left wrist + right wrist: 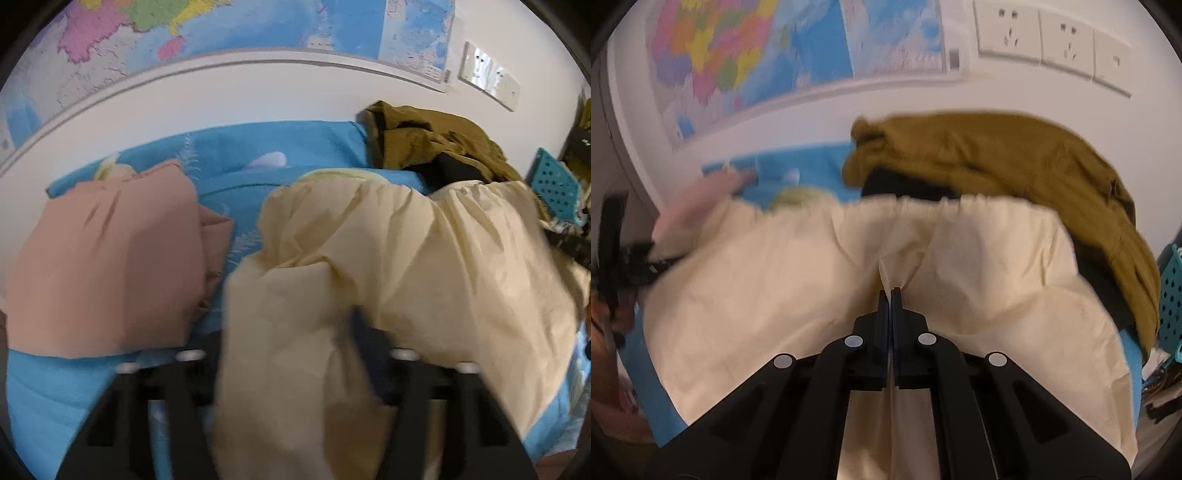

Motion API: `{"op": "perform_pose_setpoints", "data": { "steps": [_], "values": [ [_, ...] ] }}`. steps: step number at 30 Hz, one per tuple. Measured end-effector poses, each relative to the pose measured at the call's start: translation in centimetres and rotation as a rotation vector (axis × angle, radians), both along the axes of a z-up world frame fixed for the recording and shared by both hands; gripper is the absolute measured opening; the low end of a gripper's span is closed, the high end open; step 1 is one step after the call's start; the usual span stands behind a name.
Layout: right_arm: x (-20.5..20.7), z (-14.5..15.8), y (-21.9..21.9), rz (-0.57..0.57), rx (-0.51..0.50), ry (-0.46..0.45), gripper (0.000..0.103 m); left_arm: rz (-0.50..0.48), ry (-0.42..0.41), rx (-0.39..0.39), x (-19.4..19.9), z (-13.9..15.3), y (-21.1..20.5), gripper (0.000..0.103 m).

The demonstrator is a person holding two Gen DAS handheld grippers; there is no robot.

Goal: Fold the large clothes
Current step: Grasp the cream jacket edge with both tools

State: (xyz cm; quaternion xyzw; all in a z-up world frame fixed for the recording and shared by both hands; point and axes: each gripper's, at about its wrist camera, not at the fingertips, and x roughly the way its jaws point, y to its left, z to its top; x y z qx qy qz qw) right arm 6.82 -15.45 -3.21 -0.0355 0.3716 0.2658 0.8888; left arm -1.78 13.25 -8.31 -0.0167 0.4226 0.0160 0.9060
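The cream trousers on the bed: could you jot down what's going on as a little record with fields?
surface: blue bedsheet
being folded: cream trousers, elastic waist toward the wall
right gripper: jaws shut, pinching a fold of the trousers
left gripper: fabric draped over it, grip unclear
already folded: pink garment, left of the trousers
waiting: olive garment heaped behind
wall: map, sockets

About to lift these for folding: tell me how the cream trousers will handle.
The cream trousers look floppy: creased, draping over the left gripper. Probably light, thin cloth. Likely to sag from the right gripper, whose fingers pinch one fold.
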Motion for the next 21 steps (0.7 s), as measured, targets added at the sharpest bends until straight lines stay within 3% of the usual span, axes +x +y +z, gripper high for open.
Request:
{"op": "perform_pose_setpoints", "data": {
  "steps": [1, 4, 8, 9, 10, 12, 15, 21],
  "values": [
    [0.3, 0.5, 0.3, -0.005, 0.008, -0.015, 0.002, 0.007, -0.005, -0.017, 0.0, 0.1, 0.4, 0.034],
    [1.5, 0.1, 2.0, 0.015, -0.020, -0.027, 0.002, 0.042, -0.012, -0.063, -0.4, 0.1, 1.6, 0.027],
    [3.1, -3.5, 2.9, 0.033, -0.104, 0.095, 0.005, 0.054, -0.005, -0.065, -1.0, -0.4, 2.1, 0.028],
    [3.1, -3.8, 2.7, 0.026, -0.105, 0.100, 0.005, 0.061, -0.003, -0.053, -1.1, -0.3, 2.0, 0.034],
    [2.9, -3.7, 2.5, 0.025, -0.100, 0.098, 0.006, 0.073, -0.002, -0.039, -1.2, -0.1, 1.9, 0.049],
    [2.2, -3.1, 2.1, 0.021, -0.095, 0.087, 0.020, 0.060, -0.018, -0.015, -1.3, 0.4, 1.6, 0.059],
    [0.9, -1.8, 1.2, 0.014, -0.059, 0.059, 0.035, 0.050, -0.025, 0.049, -1.5, 0.5, 0.7, 0.059],
    [-1.1, 0.0, -0.7, -0.011, -0.023, 0.012, 0.039, 0.047, -0.032, 0.086, -2.0, 0.5, 0.2, 0.059]
  ]
}}
